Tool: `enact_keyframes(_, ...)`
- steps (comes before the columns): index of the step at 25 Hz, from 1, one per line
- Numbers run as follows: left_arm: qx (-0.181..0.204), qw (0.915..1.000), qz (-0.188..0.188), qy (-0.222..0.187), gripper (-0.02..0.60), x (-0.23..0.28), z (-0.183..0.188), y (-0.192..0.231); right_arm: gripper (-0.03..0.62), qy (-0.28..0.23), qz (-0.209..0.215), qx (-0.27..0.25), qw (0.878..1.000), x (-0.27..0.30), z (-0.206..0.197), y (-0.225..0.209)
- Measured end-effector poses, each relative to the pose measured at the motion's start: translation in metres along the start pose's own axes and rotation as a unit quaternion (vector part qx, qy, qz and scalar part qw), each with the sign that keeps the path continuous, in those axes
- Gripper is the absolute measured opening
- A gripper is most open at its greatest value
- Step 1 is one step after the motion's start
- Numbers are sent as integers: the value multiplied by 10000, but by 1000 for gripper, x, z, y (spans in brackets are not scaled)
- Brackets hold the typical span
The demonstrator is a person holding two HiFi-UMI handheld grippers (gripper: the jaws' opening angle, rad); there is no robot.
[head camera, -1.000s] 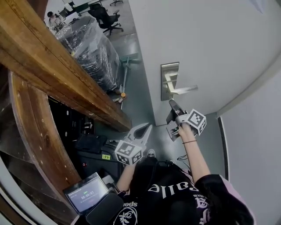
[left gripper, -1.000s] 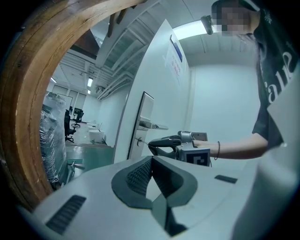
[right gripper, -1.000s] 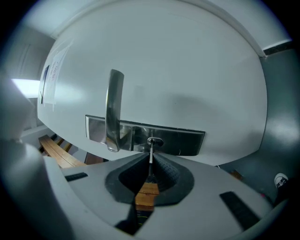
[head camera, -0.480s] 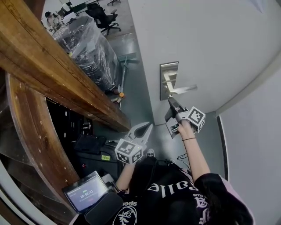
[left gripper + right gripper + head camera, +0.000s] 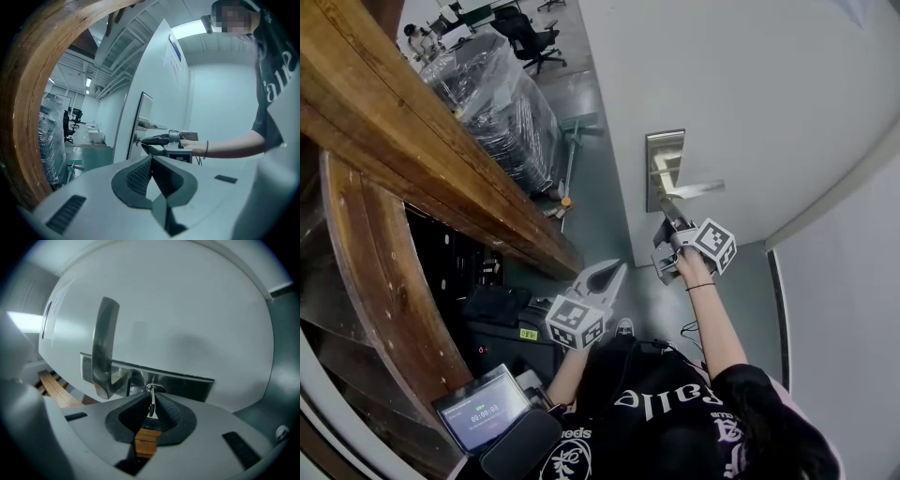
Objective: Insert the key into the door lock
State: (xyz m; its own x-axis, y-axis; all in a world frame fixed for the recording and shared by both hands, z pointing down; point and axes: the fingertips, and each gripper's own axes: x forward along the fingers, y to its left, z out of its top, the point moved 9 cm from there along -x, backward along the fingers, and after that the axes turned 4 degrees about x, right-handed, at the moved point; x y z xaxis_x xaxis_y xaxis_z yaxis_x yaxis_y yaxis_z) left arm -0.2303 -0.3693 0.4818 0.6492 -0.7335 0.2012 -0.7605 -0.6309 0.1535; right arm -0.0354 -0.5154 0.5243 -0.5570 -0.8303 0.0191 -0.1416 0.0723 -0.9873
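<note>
Key [image 5: 151, 406], clamped in the right claw [image 5: 152, 398], meets the lock cylinder [image 5: 156, 389] at frame centre; a straight push inward seems next. Left claw [image 5: 151, 160] closed, empty.

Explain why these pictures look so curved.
Right gripper view: the wide lens bulges the door round behind the key, corners dark. Left gripper view: the wooden beam bows into an arc; ceiling light glares. Head view: the beam curves too.

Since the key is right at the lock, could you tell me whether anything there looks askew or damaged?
Nothing stands out. The right hand-held gripper holds the key straight, its tip at the keyhole in the lock plate beside the lever handle; nothing looks bent or damaged.
</note>
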Motion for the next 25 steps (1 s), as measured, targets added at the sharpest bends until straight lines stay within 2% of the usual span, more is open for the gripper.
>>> enact_keyframes(4,0,10000,69,0,5,-3,-2,-5,38,430,-337,-1195,9913,-15,-8,6)
enact_keyframes(6,-19,9999,138,-16,5,-5,-3,-8,38,620,-423,-1550,9851,-28,-13,8)
enact_keyframes(12,-159,9994,293,-61,5,-9,-9,-35,37,1254,-459,-2111,9683,-83,-26,17)
enact_keyframes(19,-424,9976,545,-33,5,-21,-28,-97,37,1764,-446,-3125,9323,-162,-40,32)
enact_keyframes(25,-704,9937,843,244,5,-48,-60,-157,34,2215,-251,-3304,9172,-211,-58,33)
